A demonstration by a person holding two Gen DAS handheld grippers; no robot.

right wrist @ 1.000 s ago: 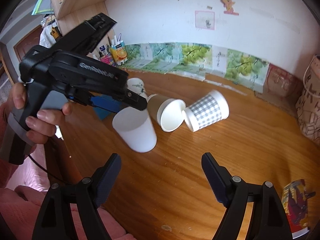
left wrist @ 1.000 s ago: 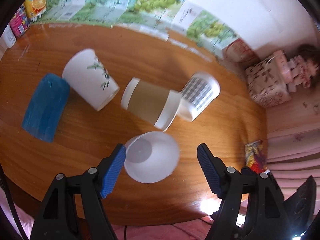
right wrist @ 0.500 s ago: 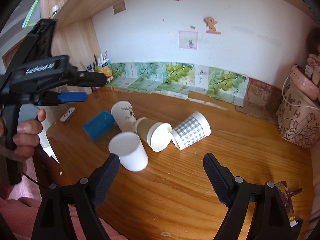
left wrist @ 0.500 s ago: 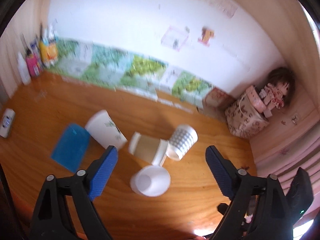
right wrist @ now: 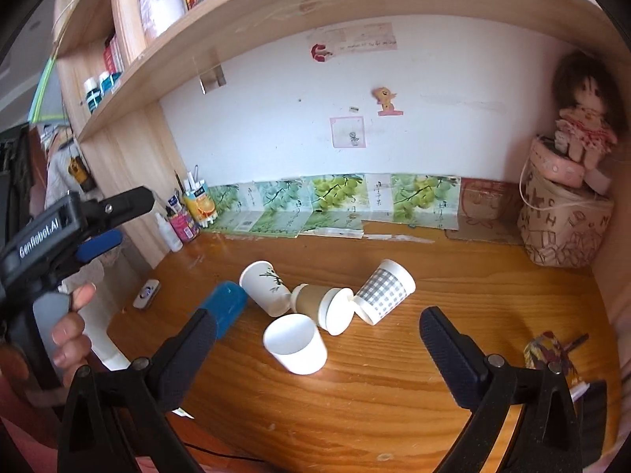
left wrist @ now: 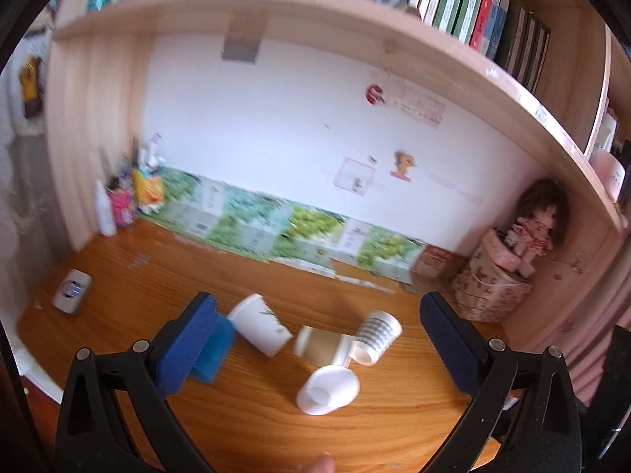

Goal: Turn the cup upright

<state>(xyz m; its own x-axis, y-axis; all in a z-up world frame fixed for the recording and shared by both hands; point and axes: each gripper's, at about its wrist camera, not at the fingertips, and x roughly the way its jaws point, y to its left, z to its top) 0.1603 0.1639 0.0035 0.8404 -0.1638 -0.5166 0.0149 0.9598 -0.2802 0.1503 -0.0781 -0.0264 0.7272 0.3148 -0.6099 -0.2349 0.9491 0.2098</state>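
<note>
Both grippers have drawn back and up from the cups over the last second, the left gripper (left wrist: 317,339) most of all, so the shelf (left wrist: 355,27) and wall now fill its view. Its jaws are wide apart and hold nothing; the right gripper (right wrist: 317,345) is just as wide and equally empty, hanging over the near edge of the desk (right wrist: 394,402).

Largest first: a wooden desk with a shelf of books above, a white wall with leaf-print cartons along its foot, a doll (right wrist: 583,110) on a bag at the right, bottles at the left.

On the desk, the white cup (right wrist: 295,343) stands upright, mouth up, near the front. Behind it four cups lie on their sides: blue cup (right wrist: 224,307), leaf cup (right wrist: 264,285), brown cup (right wrist: 323,305), and check cup (right wrist: 384,291), the last two touching. So one flip looks done; if all are meant, four remain.
</note>
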